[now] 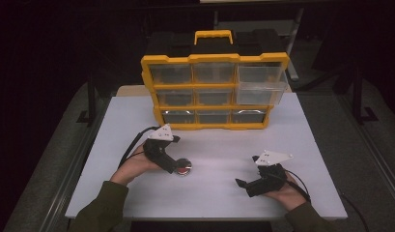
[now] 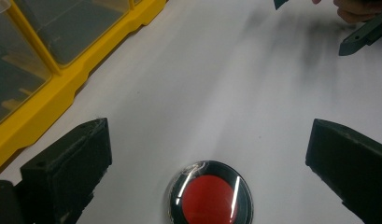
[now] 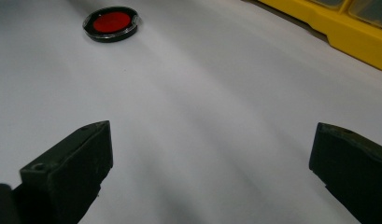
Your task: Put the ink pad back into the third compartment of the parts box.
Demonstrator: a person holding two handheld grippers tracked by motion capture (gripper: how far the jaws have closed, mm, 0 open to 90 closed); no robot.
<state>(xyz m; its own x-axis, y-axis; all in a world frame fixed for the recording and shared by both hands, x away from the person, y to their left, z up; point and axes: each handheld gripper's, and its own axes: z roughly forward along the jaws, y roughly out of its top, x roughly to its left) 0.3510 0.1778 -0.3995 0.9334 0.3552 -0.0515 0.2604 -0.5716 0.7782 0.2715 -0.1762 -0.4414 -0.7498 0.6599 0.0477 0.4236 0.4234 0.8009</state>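
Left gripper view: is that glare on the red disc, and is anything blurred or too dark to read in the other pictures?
Left gripper view: bright streaks of glare cross the red disc, and the table looks smeared. Right gripper view: the disc is glare-free. High view: the surroundings are near black, the yellow organizer well lit.

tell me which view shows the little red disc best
The left gripper view: the red disc lies close up between the open left gripper, its black rim and clear cover plain, though the bottom edge is cut off. The right gripper view shows it whole but far off. The high view shows it small and partly hidden by the left gripper.
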